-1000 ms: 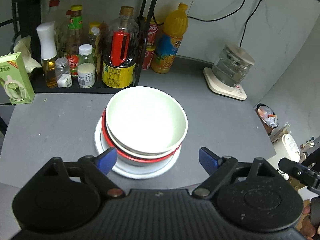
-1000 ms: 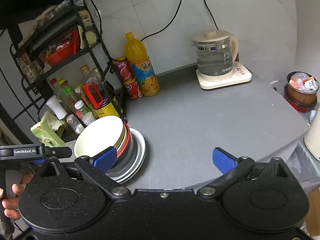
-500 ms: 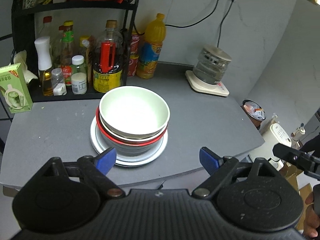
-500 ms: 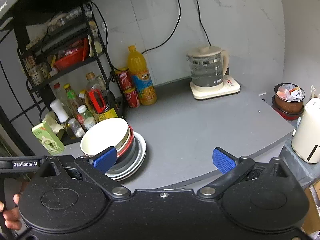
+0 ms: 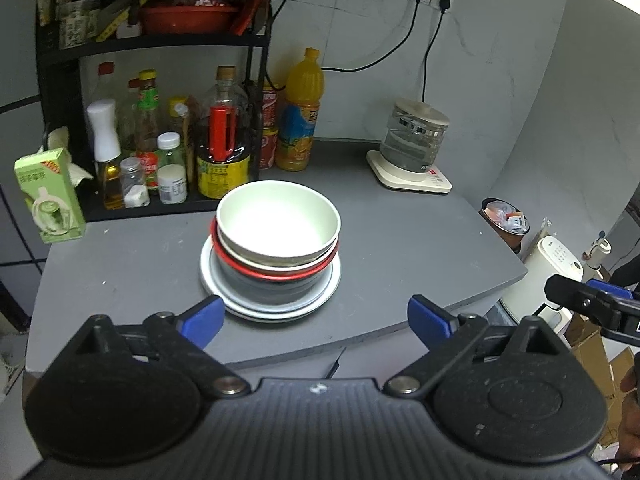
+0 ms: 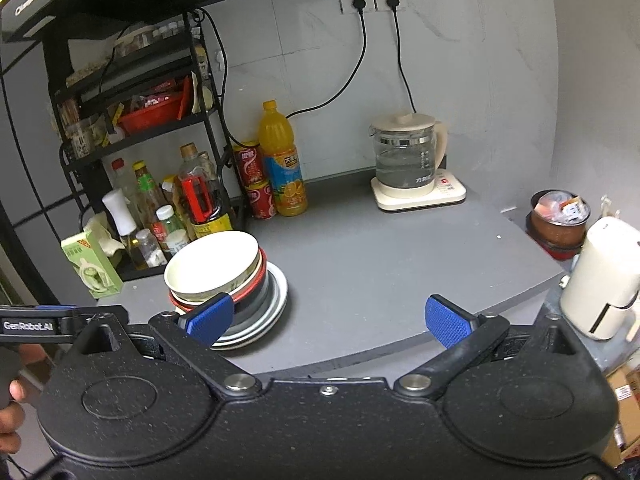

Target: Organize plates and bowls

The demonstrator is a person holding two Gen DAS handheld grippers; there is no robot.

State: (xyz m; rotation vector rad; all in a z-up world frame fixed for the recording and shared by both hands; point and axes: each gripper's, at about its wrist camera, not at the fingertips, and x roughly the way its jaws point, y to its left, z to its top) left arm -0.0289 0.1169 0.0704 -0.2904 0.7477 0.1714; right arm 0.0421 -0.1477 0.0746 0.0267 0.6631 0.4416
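Grey worktop (image 5: 400,248): bowl stack (image 5: 276,248) sits on white plates (image 5: 212,280) mid-worktop, upright, rims up, cream bowl (image 5: 280,216) on top. At 11 o'clock of the stack, a bottle rack (image 5: 160,152); orange juice bottle (image 5: 300,116) at 12; kettle (image 5: 414,136) at 2. Approach path open. Left gripper (image 5: 312,316) and right gripper (image 6: 326,316) both off the near edge, jaws wide, holding nothing.

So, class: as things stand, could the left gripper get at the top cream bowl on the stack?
Probably yes. The left gripper is open and empty, the cream bowl sits uncovered atop the stack straight ahead, and only bare table lies between.
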